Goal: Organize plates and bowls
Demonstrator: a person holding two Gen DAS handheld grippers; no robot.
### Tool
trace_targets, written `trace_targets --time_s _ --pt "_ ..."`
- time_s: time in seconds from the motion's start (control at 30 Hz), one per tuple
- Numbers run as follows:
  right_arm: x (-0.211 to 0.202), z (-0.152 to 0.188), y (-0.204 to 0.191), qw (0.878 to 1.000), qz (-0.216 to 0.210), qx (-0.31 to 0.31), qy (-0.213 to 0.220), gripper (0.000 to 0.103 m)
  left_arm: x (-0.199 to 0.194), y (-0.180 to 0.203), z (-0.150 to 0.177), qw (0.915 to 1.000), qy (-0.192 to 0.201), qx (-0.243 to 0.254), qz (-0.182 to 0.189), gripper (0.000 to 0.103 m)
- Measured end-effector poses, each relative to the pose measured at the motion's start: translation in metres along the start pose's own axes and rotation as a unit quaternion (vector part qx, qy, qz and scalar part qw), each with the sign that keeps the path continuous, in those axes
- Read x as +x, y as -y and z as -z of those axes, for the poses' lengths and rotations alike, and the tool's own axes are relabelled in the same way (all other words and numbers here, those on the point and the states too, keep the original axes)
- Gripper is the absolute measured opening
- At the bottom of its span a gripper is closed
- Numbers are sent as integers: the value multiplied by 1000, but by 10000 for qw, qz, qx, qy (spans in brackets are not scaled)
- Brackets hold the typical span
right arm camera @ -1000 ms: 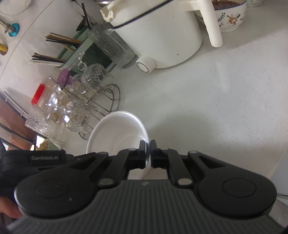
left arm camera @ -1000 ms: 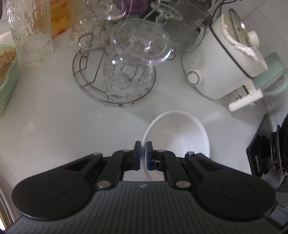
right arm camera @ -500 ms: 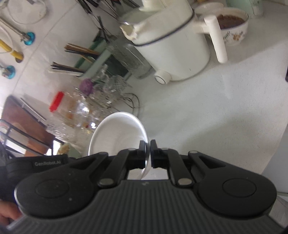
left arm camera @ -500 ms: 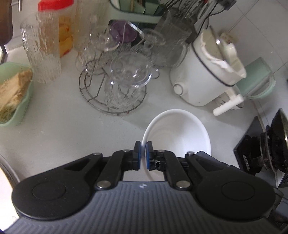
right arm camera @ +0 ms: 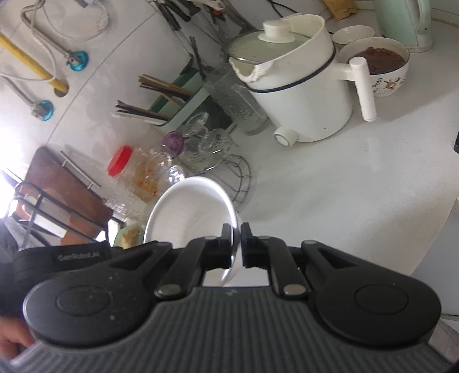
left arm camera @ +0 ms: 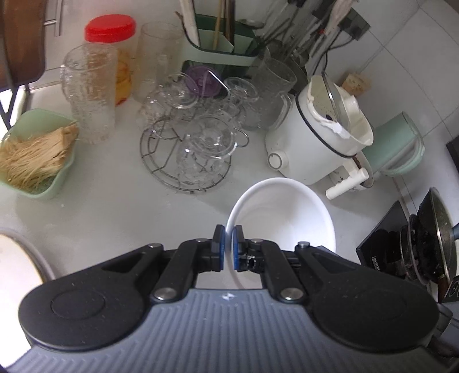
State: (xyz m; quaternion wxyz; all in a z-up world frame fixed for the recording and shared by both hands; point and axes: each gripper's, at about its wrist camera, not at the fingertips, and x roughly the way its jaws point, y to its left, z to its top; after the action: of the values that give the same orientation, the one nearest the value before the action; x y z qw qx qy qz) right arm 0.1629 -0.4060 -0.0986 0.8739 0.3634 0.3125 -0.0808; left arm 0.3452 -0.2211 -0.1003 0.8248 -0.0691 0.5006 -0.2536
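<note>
A white bowl (left arm camera: 287,218) is held up above the white counter by both grippers. My left gripper (left arm camera: 228,244) is shut on the bowl's left rim. My right gripper (right arm camera: 236,244) is shut on the bowl's (right arm camera: 192,212) right rim, and the left gripper's black body shows at the lower left of the right wrist view. The bowl looks empty and tilts a little. A patterned bowl (right arm camera: 381,69) with brown food and a small white bowl (right arm camera: 354,33) stand behind the pot.
A white electric pot (left arm camera: 318,143) (right arm camera: 298,91) stands ahead. A wire rack of glass cups (left arm camera: 198,149), tall glasses, a red-lidded jar (left arm camera: 114,51), a green utensil holder (left arm camera: 221,40) and a green noodle basket (left arm camera: 34,163) crowd the left. A stove (left arm camera: 416,246) is right. A green kettle (right arm camera: 407,23) stands far back.
Both grippers have lifted the bowl higher and back from the counter; the pot and glass rack look smaller and more of the kitchen shows. Both grips have stayed the same.
</note>
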Motion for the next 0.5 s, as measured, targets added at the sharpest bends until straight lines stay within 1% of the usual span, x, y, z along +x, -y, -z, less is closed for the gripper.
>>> trace_targets --time_s 0.23,0.5 --pt "-4 4 -18 9994 -233 -220 -160 10 -29 -15 5 9998 155 -150 -50 7" --pt "8 13 -41 9970 -370 -500 -470 10 -49 -45 15 9984 210 -495 -168 7"
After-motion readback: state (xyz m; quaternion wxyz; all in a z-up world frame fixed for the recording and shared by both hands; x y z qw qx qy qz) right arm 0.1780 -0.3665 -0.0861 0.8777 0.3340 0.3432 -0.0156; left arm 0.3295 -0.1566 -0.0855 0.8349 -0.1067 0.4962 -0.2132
